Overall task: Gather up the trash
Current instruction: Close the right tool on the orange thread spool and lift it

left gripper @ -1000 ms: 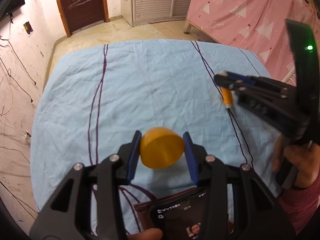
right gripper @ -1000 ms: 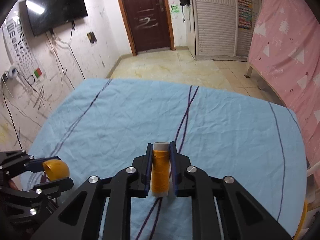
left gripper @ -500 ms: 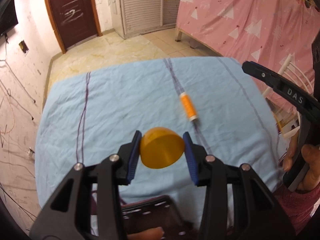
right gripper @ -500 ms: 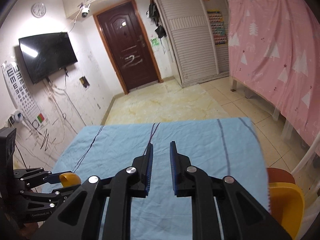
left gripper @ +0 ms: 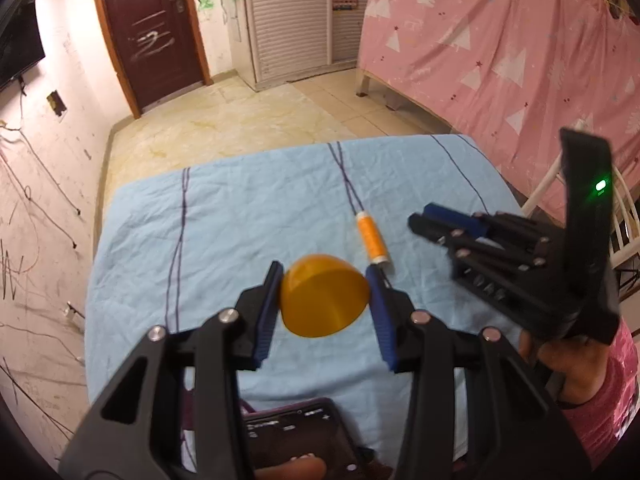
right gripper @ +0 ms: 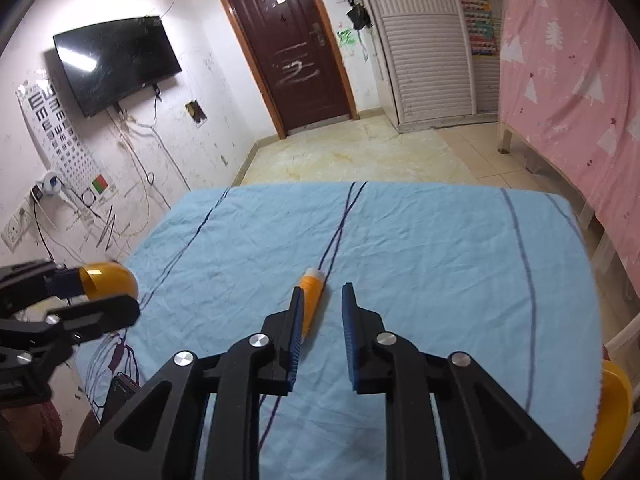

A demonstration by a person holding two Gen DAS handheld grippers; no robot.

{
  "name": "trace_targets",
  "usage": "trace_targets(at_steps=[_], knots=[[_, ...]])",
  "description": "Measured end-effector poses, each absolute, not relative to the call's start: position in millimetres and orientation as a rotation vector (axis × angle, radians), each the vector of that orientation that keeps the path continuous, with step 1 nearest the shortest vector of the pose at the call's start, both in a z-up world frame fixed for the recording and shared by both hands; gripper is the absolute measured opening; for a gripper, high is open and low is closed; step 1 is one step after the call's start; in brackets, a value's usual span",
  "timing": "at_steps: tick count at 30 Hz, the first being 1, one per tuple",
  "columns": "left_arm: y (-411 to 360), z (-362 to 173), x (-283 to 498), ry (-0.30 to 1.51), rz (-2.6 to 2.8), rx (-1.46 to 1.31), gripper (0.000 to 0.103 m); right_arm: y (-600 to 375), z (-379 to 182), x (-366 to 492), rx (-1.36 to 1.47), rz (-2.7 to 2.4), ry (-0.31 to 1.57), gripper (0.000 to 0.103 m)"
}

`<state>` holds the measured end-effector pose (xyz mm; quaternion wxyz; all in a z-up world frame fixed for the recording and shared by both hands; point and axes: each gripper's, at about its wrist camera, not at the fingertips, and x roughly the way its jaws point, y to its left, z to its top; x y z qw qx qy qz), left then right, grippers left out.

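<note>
A yellow plastic cup hangs on its side above the cloth, with my left gripper shut on it. The cup and that gripper also show at the left edge of the right wrist view. An orange thread spool lies loose on the blue cloth along a dark stripe. My right gripper hovers just above and short of the spool. Its jaws are opening and nothing is pressed between them. In the left wrist view the right gripper is to the right of the spool.
The blue striped cloth covers a table. A phone in a dark case lies at its near edge. A yellow seat and a white chair stand off the right side. A pink sheet hangs beyond.
The right gripper let go of the orange spool, which now lies on the cloth, and its jaws have widened. The left gripper rose a little with the cup.
</note>
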<state>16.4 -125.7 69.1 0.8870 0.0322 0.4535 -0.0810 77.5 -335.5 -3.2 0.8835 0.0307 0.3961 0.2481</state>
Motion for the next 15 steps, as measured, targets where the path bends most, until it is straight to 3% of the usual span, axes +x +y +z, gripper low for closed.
trace_targets(at_steps=[1, 3, 4, 10, 15], knots=[[-123.7, 69.3, 15.1, 0.942, -0.165, 0.063, 0.04, -330.3, -5.7, 79.3, 0.053, 0.517, 0.833, 0.028], [-117.9, 69.4, 15.8, 0.94, -0.158, 0.053, 0.04, -317.8, -11.3, 82.3, 0.024, 0.515, 0.848, 0.057], [-115.8, 69.2, 15.4, 0.939, -0.156, 0.05, 0.04, -312.4, -13.0, 83.0, 0.011, 0.514, 0.851, 0.059], [-104.3, 65.2, 18.3, 0.948, -0.146, 0.027, 0.04, -287.6, -24.6, 90.2, -0.072, 0.491, 0.877, 0.059], [-97.8, 60.2, 19.8, 0.958, -0.14, 0.017, 0.04, -274.0, -36.6, 95.4, -0.117, 0.466, 0.903, 0.024]])
